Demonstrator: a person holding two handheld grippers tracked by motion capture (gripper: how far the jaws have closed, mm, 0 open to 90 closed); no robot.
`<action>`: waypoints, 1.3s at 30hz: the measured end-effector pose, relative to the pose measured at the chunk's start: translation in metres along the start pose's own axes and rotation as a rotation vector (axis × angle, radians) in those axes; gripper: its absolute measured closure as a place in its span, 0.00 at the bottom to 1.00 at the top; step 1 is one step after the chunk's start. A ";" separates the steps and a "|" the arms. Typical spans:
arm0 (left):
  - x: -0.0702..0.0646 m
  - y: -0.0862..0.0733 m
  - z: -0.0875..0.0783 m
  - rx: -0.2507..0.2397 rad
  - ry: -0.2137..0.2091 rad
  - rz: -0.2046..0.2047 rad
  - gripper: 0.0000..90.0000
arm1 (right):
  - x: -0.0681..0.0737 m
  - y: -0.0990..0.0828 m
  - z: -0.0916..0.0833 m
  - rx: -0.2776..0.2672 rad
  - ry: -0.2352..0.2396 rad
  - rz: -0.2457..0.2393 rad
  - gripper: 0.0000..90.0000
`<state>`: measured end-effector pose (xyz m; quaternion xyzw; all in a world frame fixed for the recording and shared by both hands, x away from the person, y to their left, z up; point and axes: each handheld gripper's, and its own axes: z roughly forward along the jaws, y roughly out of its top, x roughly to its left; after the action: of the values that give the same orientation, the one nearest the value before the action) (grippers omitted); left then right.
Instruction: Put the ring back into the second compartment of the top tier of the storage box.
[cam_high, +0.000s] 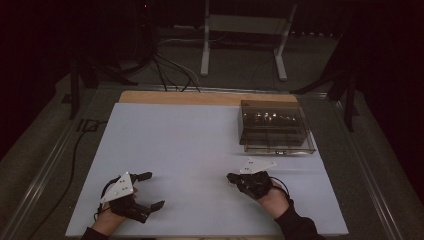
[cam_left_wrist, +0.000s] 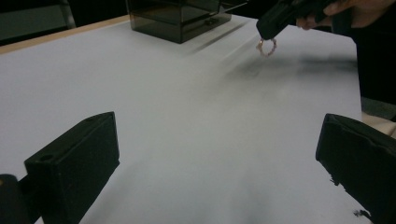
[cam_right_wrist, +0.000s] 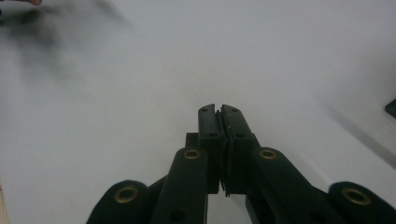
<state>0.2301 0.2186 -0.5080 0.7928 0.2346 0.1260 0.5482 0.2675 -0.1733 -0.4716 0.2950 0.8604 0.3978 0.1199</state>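
High view: the left hand-held gripper (cam_high: 149, 190) rests spread on the white tabletop (cam_high: 200, 145); the right hand-held gripper (cam_high: 231, 177) lies near a dark box (cam_high: 274, 126).

Left gripper view: the right one pinches a small ring (cam_left_wrist: 266, 46) above the tabletop.

Right gripper view: its jaws are pressed together.

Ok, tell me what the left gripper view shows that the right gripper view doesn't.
Left gripper view: the left gripper with its fingers spread wide apart, a dark see-through box at the far side, and the right gripper pinching a small ring just above the surface. Right gripper view: the right gripper's own fingers seen close from behind, pressed together. Both: the white table top.
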 end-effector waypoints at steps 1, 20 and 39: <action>0.000 0.000 0.000 -0.003 -0.001 -0.001 0.01 | 0.000 0.001 -0.001 -0.002 0.001 0.003 0.98; 0.000 0.000 0.000 0.000 0.002 0.005 0.01 | -0.008 0.013 -0.016 -0.047 -0.016 0.014 0.98; 0.000 0.000 0.000 0.007 0.002 0.006 0.01 | -0.016 0.021 -0.031 -0.081 -0.042 0.026 0.98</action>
<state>0.2303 0.2183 -0.5083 0.7953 0.2333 0.1277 0.5448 0.2755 -0.1905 -0.4358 0.3093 0.8371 0.4275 0.1446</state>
